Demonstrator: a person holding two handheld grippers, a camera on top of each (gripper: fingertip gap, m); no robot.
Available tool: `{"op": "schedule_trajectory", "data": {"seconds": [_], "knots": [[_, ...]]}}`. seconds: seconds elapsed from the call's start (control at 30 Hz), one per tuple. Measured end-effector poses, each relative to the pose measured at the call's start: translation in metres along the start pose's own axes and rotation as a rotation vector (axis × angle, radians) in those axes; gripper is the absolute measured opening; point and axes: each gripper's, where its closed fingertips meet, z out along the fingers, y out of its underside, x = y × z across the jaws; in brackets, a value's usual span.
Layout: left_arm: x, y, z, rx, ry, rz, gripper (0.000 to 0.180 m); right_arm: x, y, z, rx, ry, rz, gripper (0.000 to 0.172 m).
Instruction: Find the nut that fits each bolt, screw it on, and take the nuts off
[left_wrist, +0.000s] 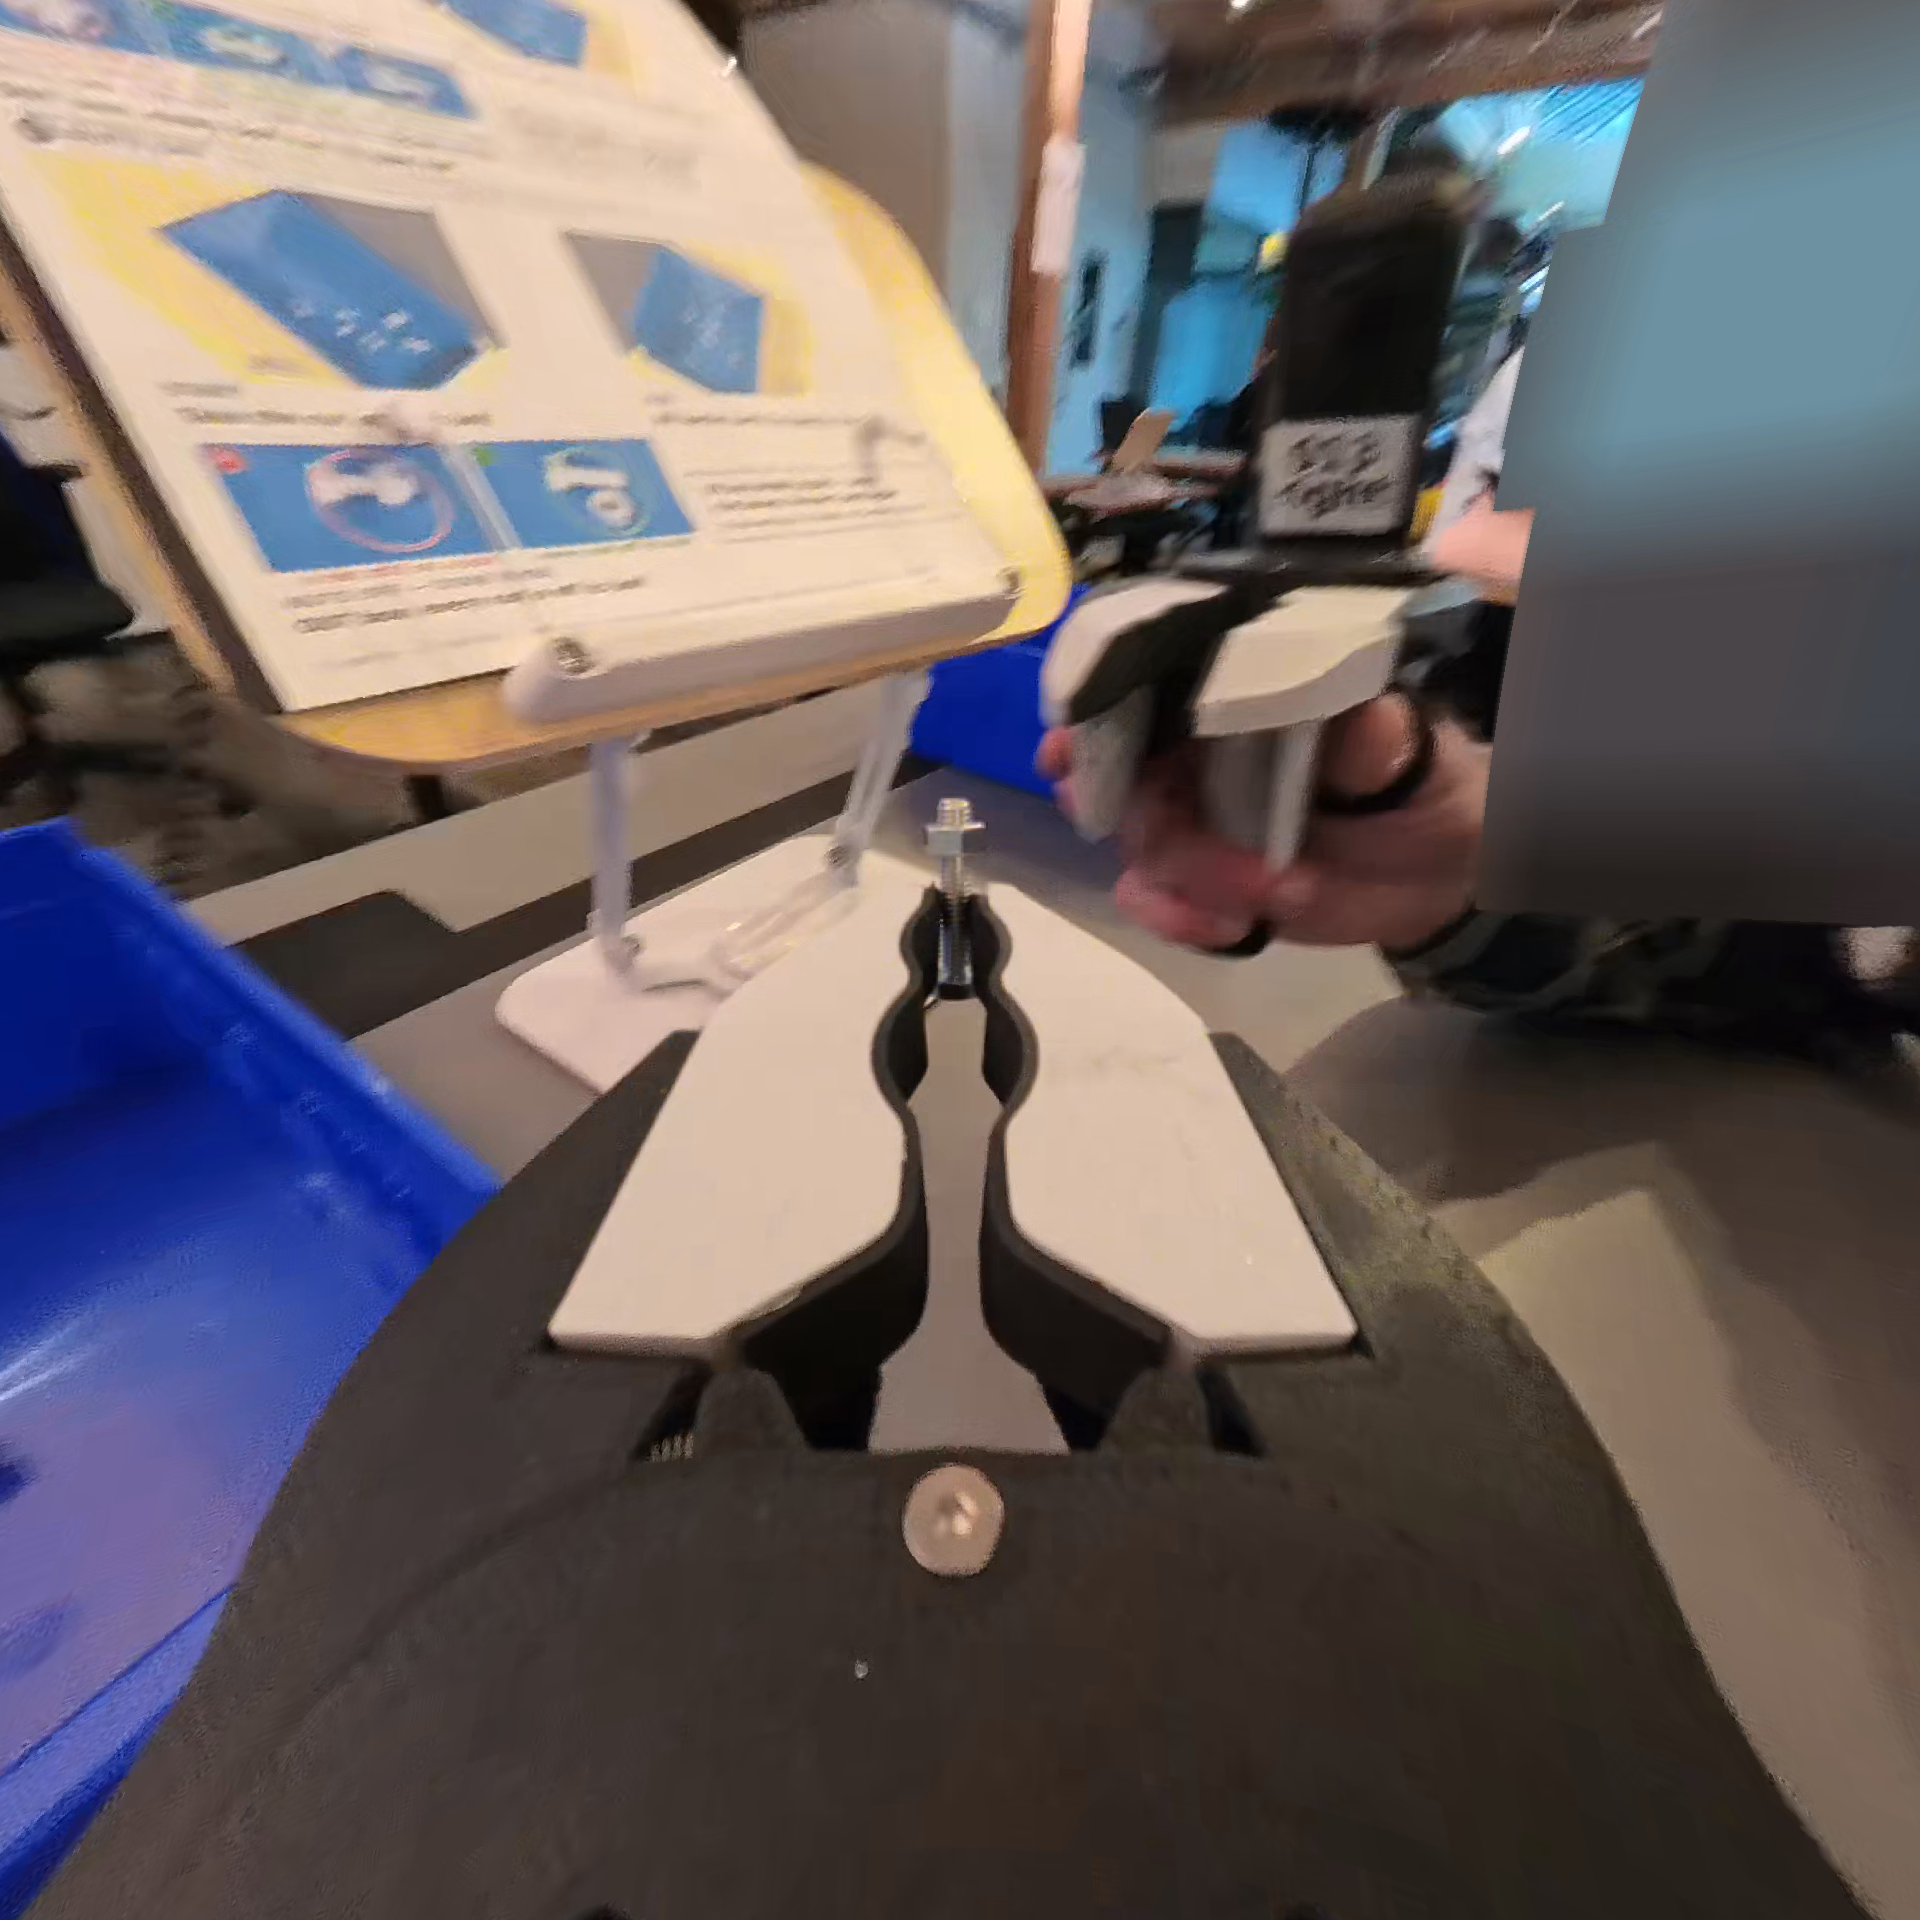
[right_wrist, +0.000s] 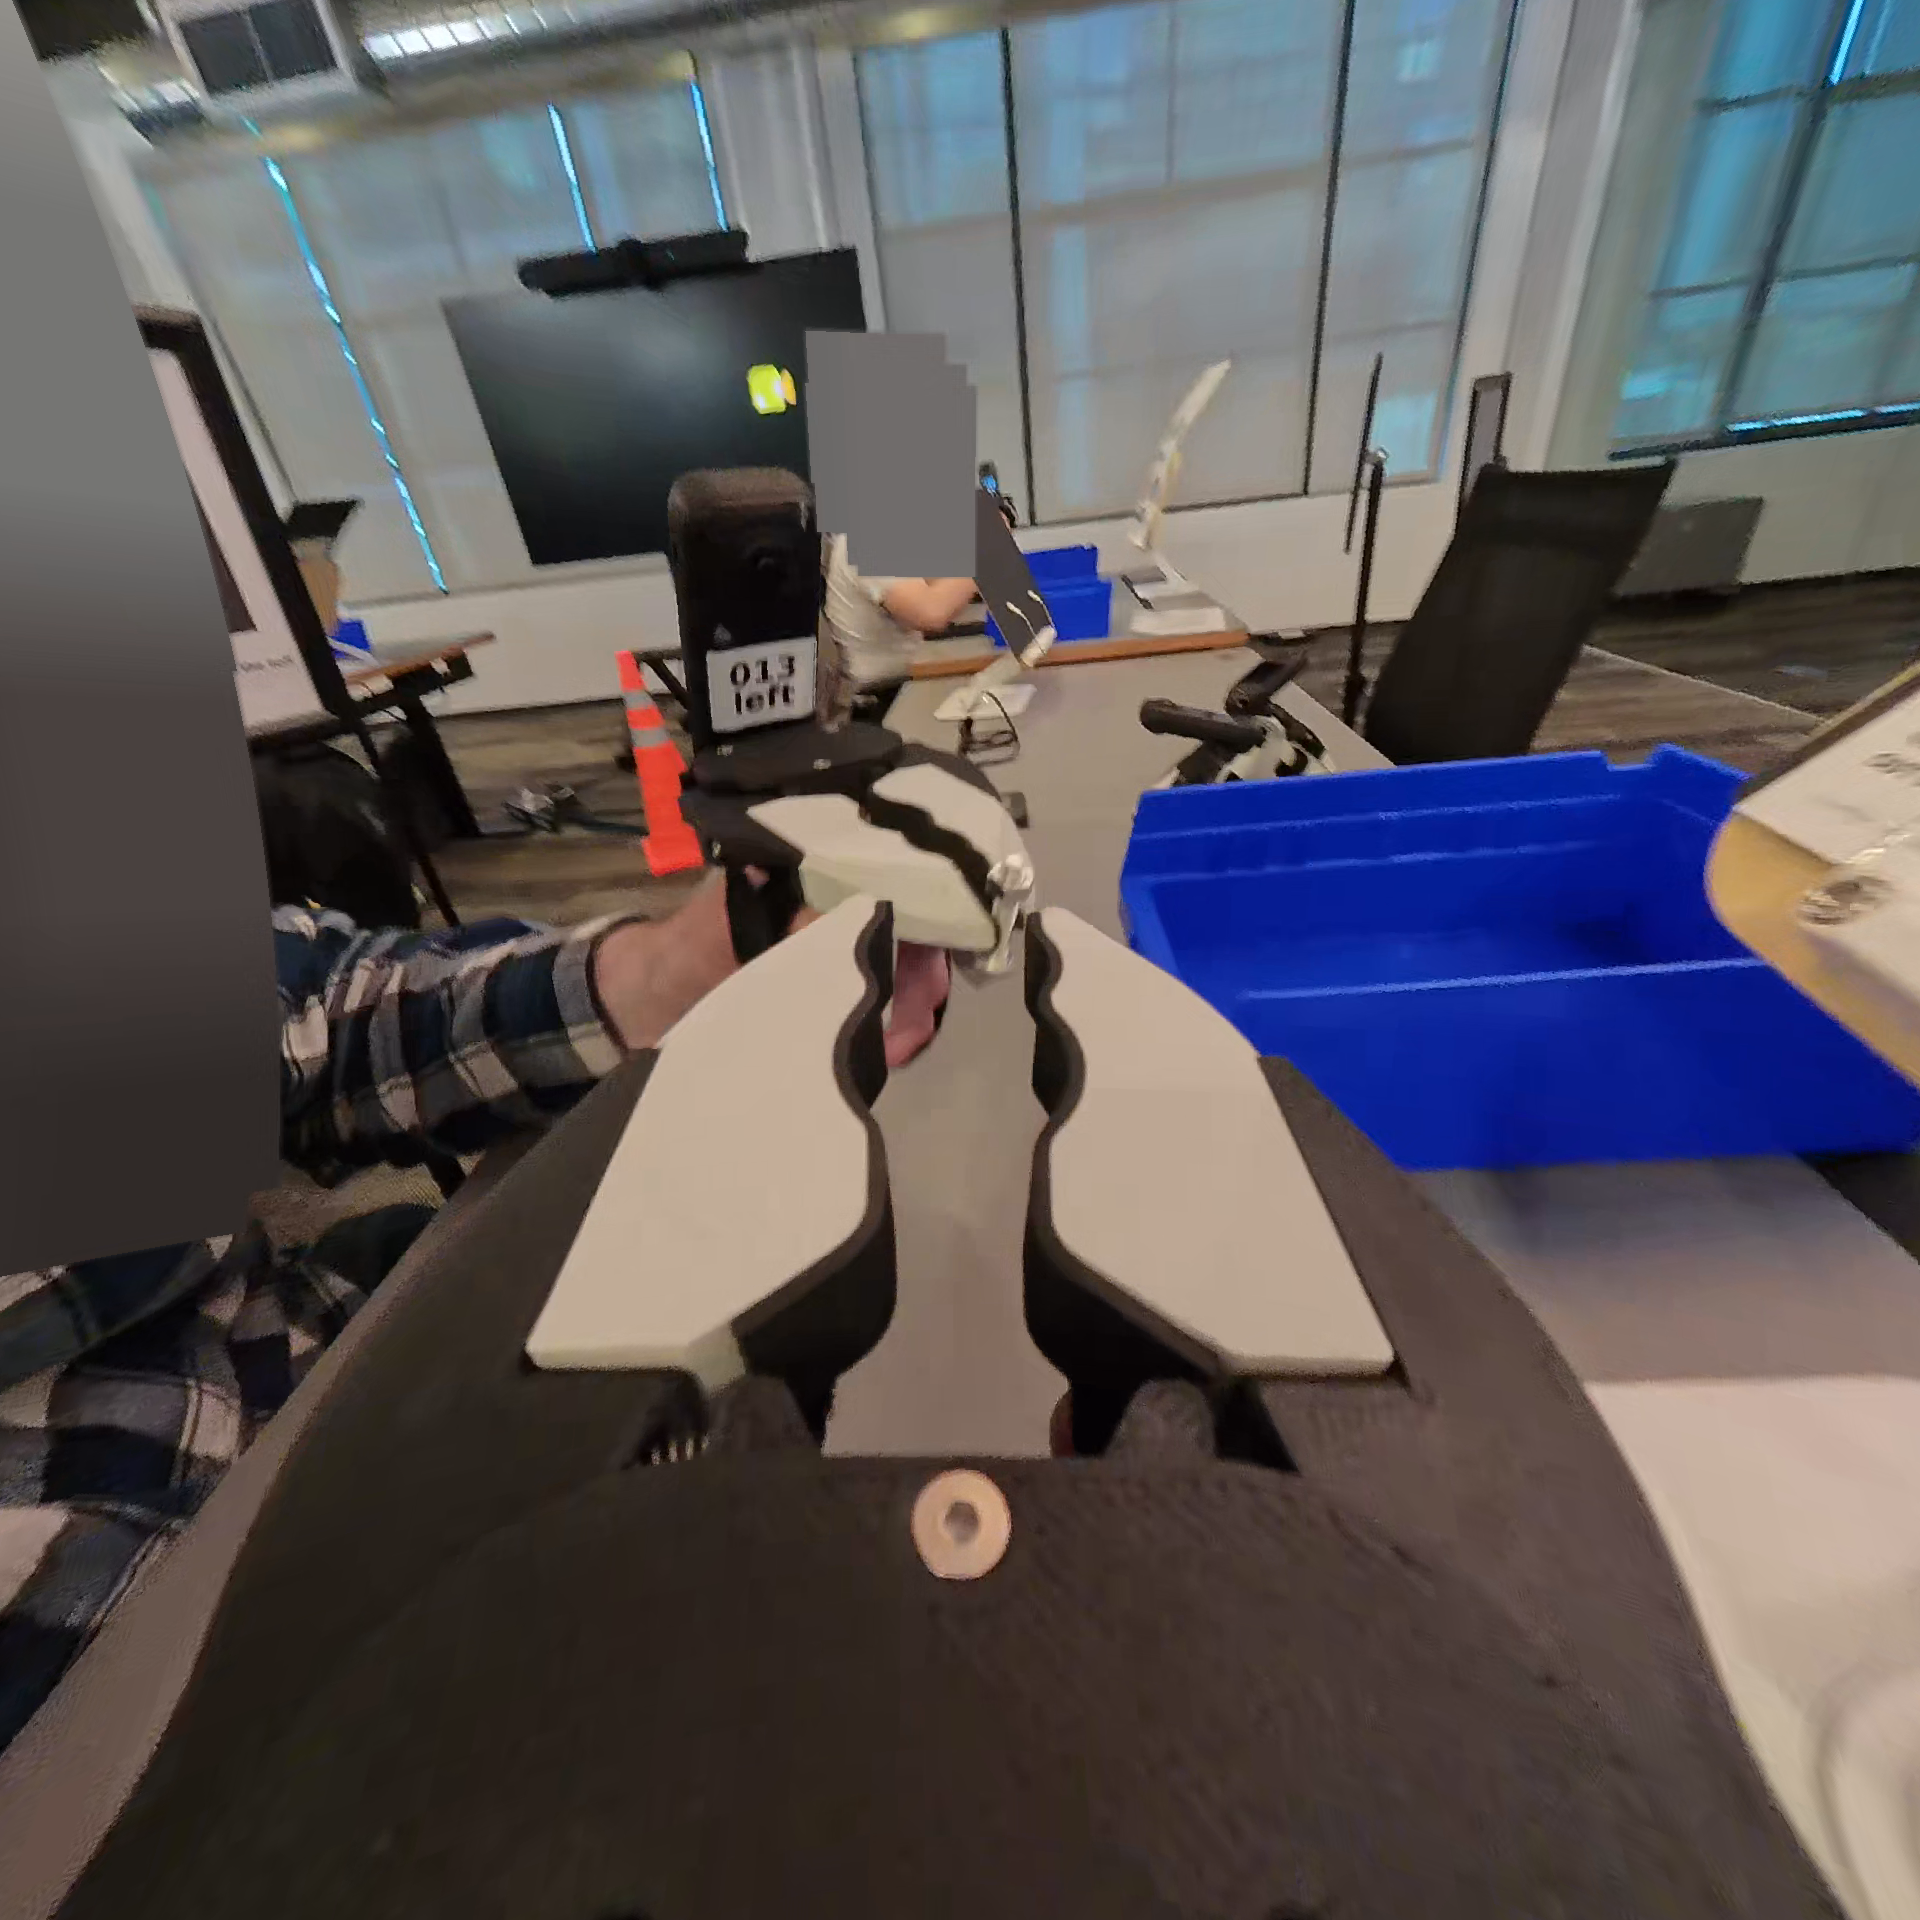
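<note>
The bolt (left_wrist: 954, 914) is clamped by its shank between the pads of the left gripper (left_wrist: 954, 940), the threaded end projecting beyond the fingertips with the nut (left_wrist: 954, 831) seated near its tip. The right gripper (right_wrist: 954, 940), jaws apart and empty, is best aligned squarely on the nut's flats before closing; the bolt lies just ahead, between its fingertips.

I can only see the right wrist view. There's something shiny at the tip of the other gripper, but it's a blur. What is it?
Observer: In the left wrist view it is a silver bolt, clamped between the left gripper fingertips.
Operator: Anything on it?
Observer: Yes, a nut sits near its free end, just short of the tip.
Operator: What else is over there?
Observer: An instruction sheet on a tilted white stand, and a second blue bin on the left.
</note>
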Motion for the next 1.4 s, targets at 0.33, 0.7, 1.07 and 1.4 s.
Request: {"op": "schedule_trajectory", "data": {"seconds": [0.33,0.7,1.07,1.4], "knots": [[0.026,0.004,0.007,0.101,0.121,-0.042,0.005,-0.007,0.017,0.033,0.099,-0.145,0.092,0.021],[0.021,0.012,0.009,0.065,0.106,-0.066,0.033,-0.004,0.015,0.031,0.109,-0.174,0.108,0.011],[0.033,0.025,0.014,-0.027,0.159,-0.030,0.014,-0.012,0.024,0.034,0.081,-0.271,0.117,0.011],[0.034,0.025,0.012,-0.018,0.155,0.002,0.010,-0.011,0.026,0.036,0.063,-0.246,0.093,0.037]]}}
